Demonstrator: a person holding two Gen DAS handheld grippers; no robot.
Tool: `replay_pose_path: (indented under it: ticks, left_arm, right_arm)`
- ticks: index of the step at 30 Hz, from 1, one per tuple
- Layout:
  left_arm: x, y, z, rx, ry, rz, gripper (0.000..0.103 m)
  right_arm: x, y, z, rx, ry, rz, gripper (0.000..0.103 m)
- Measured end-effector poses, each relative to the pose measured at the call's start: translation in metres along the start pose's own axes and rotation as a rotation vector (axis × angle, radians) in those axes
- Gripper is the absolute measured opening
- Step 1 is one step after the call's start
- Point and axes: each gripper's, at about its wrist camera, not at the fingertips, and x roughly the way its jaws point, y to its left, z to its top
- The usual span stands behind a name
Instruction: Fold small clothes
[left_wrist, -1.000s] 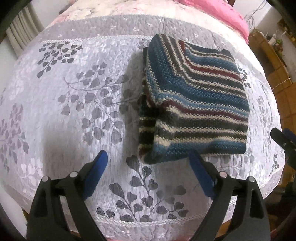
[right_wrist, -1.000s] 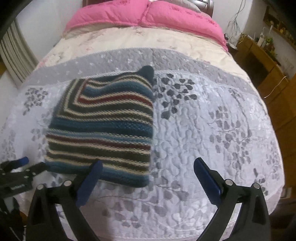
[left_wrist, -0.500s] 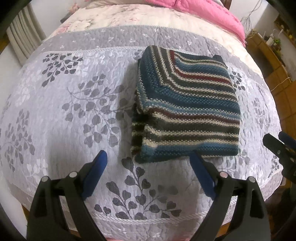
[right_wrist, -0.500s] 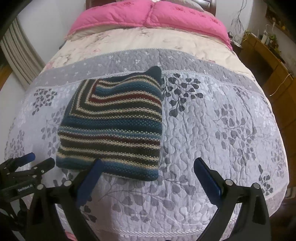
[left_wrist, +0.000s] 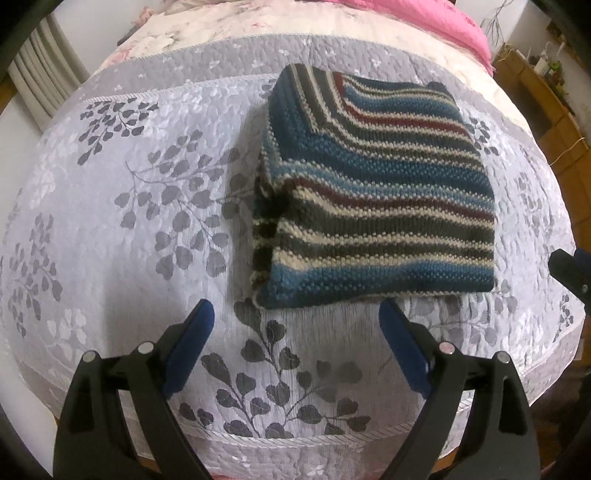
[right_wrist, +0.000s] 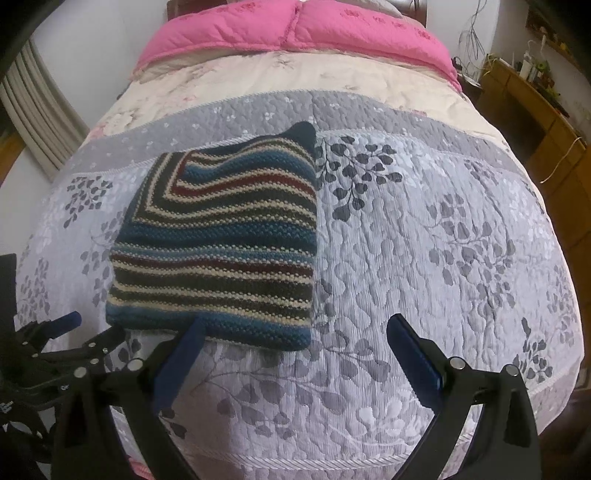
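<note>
Knit garment (left_wrist: 376, 195): folded into a thick, roughly square bundle, striped in blue, cream, dark grey and maroon; flat on the bedspread, held by nothing
Fold edges: layered and slightly gaping on the left side in the left wrist view; one dark blue corner (right_wrist: 303, 132) poking up at the far right in the right wrist view
Left gripper (left_wrist: 295, 317): fingers spread wide, empty, hovering just short of the bundle's near edge; blue pads (left_wrist: 192, 343) on black arms, near edge of the bundle roughly between the two tips
Right gripper (right_wrist: 295, 334): fingers spread wide as well, empty; left pad (right_wrist: 181, 354) overlapping the bundle's near edge in the picture, contact not certain; right pad over bare quilt
Neighbouring tool: tip of the right gripper at the right edge of the left wrist view, left gripper at the lower left of the right wrist view
Bedspread (right_wrist: 424, 258): grey quilted cover with a dark leaf print and a corded border
Beyond the grey cover: cream floral blanket (right_wrist: 295, 74), then a pink duvet (right_wrist: 295, 33) at the head of the bed
Right of the bed: wooden furniture (right_wrist: 535, 110) with small items on top
</note>
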Motion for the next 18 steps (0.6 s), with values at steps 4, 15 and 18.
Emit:
replay_pose_path:
  ticks: [4,15,18]
  left_arm:
    - [0.004,-0.001,-0.004,-0.003,0.001,0.003,0.090]
    - [0.008,0.000,-0.011,-0.010,-0.005,0.012,0.090]
    - [0.009,-0.001,-0.011,-0.005,-0.007,0.013,0.090]
  right_arm:
    - [0.003,-0.002,-0.005,0.000,-0.007,-0.004,0.099]
    - [0.004,-0.001,-0.009,-0.001,-0.032,-0.007,0.099]
    - [0.006,-0.006,-0.009,0.020,-0.017,0.001,0.099]
